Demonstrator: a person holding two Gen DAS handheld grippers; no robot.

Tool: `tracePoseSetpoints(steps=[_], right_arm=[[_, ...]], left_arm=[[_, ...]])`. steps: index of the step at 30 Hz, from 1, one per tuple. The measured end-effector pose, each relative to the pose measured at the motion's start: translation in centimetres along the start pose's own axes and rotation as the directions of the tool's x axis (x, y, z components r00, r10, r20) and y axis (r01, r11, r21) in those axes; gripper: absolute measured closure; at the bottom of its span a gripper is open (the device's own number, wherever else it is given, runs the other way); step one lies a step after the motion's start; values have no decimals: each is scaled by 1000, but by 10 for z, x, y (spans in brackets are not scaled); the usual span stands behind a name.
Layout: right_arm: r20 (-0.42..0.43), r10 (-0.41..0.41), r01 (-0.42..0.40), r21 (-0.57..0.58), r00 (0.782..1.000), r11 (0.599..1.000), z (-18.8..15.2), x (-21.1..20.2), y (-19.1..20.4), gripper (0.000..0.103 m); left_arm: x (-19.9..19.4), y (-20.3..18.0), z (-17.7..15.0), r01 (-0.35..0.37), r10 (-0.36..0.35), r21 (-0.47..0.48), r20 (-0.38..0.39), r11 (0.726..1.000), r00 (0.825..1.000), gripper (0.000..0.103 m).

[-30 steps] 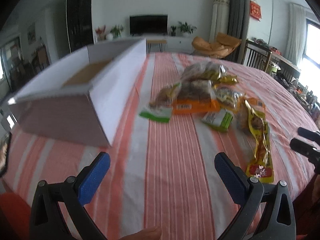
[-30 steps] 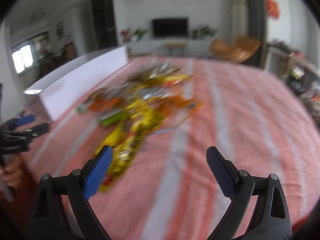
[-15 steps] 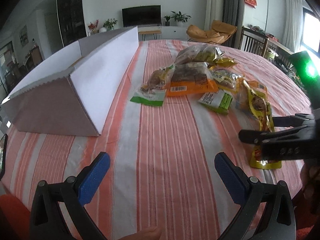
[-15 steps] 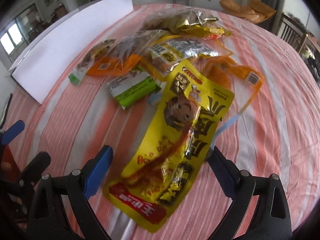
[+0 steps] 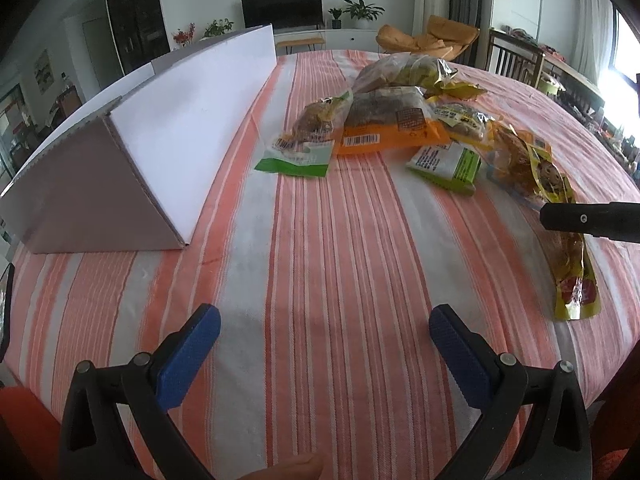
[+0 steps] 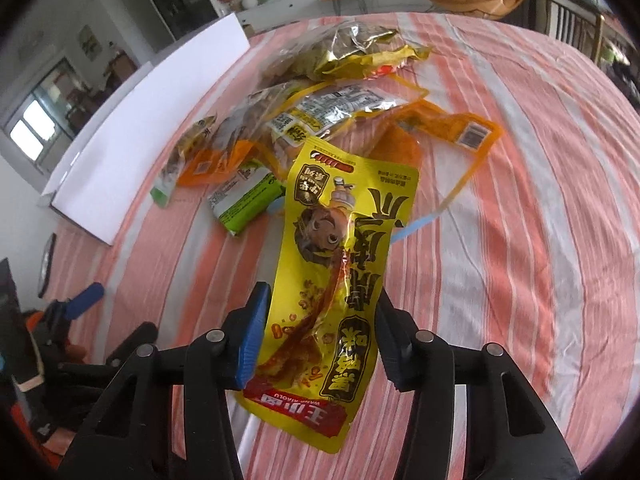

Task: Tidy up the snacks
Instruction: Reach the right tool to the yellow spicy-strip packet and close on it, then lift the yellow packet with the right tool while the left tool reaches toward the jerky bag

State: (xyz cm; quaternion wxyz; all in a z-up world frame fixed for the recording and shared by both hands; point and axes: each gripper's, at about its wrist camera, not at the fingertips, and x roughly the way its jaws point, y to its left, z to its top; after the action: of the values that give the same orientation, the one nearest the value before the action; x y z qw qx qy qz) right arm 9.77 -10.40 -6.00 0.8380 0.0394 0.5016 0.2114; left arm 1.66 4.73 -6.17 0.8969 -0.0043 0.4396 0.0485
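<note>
A long yellow snack packet (image 6: 344, 260) lies on the striped tablecloth (image 5: 320, 240), nearest of a pile of snack bags (image 5: 384, 120). My right gripper (image 6: 320, 328) straddles its lower half; the jaws are closing and both pads touch the packet's side edges. In the left wrist view the same yellow packet (image 5: 568, 264) lies at the right under a black finger (image 5: 580, 220) of the right gripper. My left gripper (image 5: 324, 340) stands open over bare cloth with nothing between its blue pads. An open white cardboard box (image 5: 192, 120) stands on the left.
An orange bag (image 5: 388, 132), a green-and-white packet (image 5: 448, 164) and a green-edged bag (image 5: 300, 152) lie in the pile. A broad strip of cloth separates the pile from the white box (image 6: 140, 132). Chairs (image 5: 512, 60) stand beyond the table's far right.
The right gripper's jaws went from wide apart to narrow around the yellow packet, and it came closer over it. The left gripper sank slightly toward the table, still open.
</note>
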Motion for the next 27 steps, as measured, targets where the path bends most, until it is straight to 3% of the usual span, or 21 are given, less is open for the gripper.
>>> tracePoseSetpoints(steps=[6,8,12,15,19,22,27], right_arm=[[-6,56,-55,65,998,996,3,-1,-13,43],[-5,78,-78,91,997,993,4,-3,-16,34],[27,94,-97,130,995,987,11,-17,-28,33],[5,93,-93,125,996,988,16,-24,-30,30],[-51,58,-55,47,997,997,11,-15,-12,26],[-94,-26,27,7,995,1000,8,3,0,26],[-84,-101,98,-40,991,994,9,12,10,27]], left_arm=[[2,1,1,10,-10,-10,-5,1000,1000,0],[2,3,1,15,-15,-15,-9,1000,1000,0],[4,5,2,28,-28,-27,-17,999,999,0],[4,5,2,27,-28,-28,-16,999,999,0],[4,4,2,24,-24,-27,-12,999,1000,0],[4,4,2,25,-25,-28,-12,999,1000,0],[5,3,3,28,-28,-30,-15,999,999,0]])
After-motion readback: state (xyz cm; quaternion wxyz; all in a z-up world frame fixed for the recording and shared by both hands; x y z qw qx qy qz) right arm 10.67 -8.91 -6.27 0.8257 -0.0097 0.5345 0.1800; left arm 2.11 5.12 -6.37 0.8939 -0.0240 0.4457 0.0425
